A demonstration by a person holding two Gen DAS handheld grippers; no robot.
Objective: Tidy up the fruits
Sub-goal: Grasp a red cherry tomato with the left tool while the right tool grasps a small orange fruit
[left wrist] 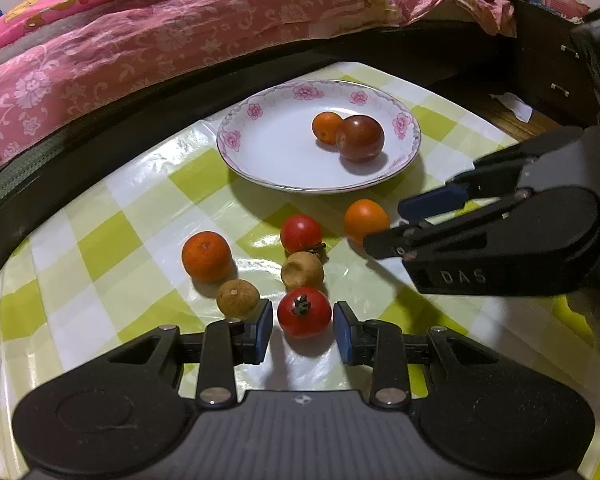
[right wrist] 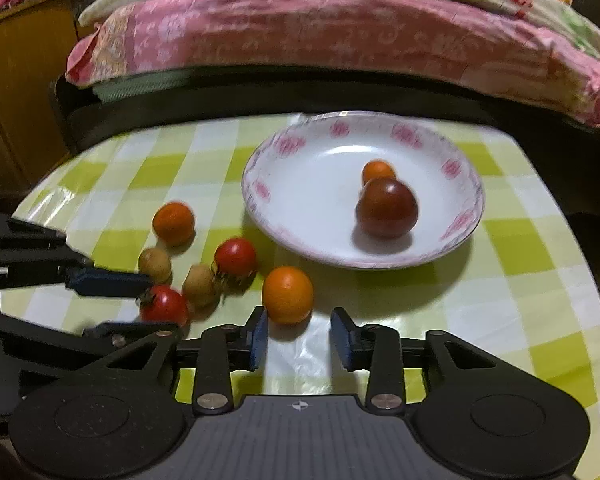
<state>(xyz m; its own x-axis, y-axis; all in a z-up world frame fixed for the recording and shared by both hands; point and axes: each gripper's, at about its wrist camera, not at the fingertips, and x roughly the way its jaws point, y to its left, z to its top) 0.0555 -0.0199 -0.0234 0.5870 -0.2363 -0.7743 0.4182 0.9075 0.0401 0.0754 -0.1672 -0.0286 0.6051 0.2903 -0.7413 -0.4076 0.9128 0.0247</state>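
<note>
My left gripper (left wrist: 302, 330) has its blue pads close against both sides of a red tomato (left wrist: 304, 312) that rests on the checked cloth. My right gripper (right wrist: 300, 336) stands open around an orange fruit (right wrist: 287, 295); the fruit is near the left pad, with a gap to the right pad. In the left wrist view the right gripper (left wrist: 396, 224) comes in from the right. The flowered white plate (left wrist: 280, 156) holds a small orange fruit (left wrist: 327, 127) and a dark tomato (left wrist: 360, 137). A tangerine (left wrist: 206, 256), a second red tomato (left wrist: 301, 233) and two brown fruits (left wrist: 302, 269) lie loose.
A green and white checked tablecloth (right wrist: 520, 248) covers the table. A bed with a pink flowered blanket (left wrist: 140, 40) runs along the far edge. Dark furniture (left wrist: 548, 60) stands at the right of the left wrist view, and a wooden cabinet (right wrist: 20, 80) at the left of the right wrist view.
</note>
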